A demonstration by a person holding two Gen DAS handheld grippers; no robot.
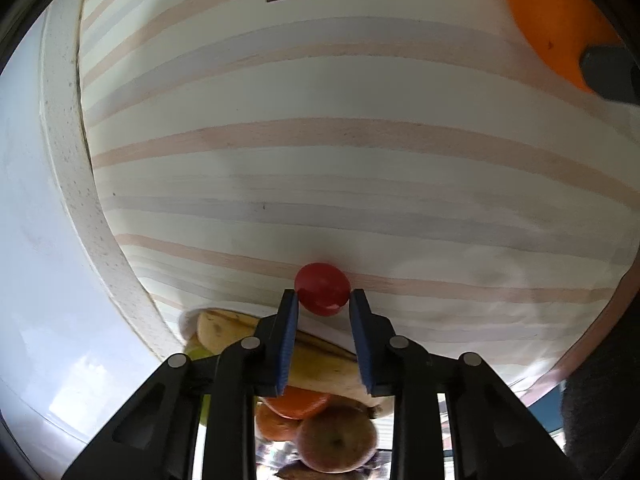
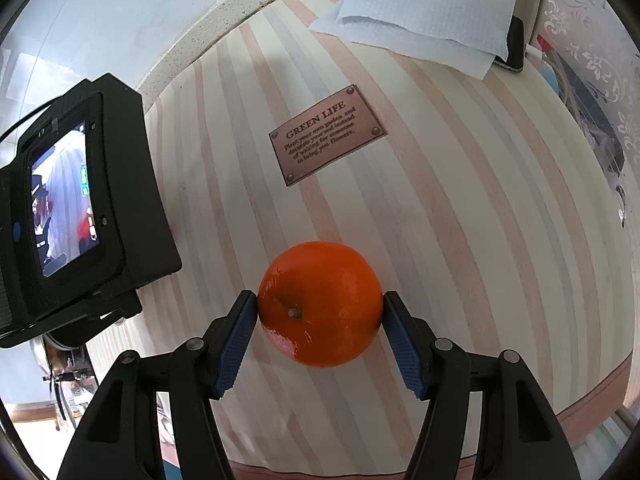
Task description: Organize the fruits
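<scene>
My right gripper (image 2: 320,306) is shut on an orange (image 2: 320,304); both blue pads touch its sides just above the striped tablecloth (image 2: 460,208). The same orange shows in the left wrist view (image 1: 556,20) at the top right. My left gripper (image 1: 323,300) holds a small red round fruit (image 1: 322,288) between its fingertips over the cloth. Below the left gripper lie a banana (image 1: 316,364), an orange fruit (image 1: 296,406) and a brownish apple (image 1: 338,442), piled together.
A brown "GREEN LIFE" plaque (image 2: 326,134) is printed on the cloth. A folded white paper towel (image 2: 420,12) covers a dark phone (image 2: 516,46) at the far edge. The left gripper's black camera body (image 2: 76,208) stands at left. The pale table rim (image 1: 68,152) curves along the left.
</scene>
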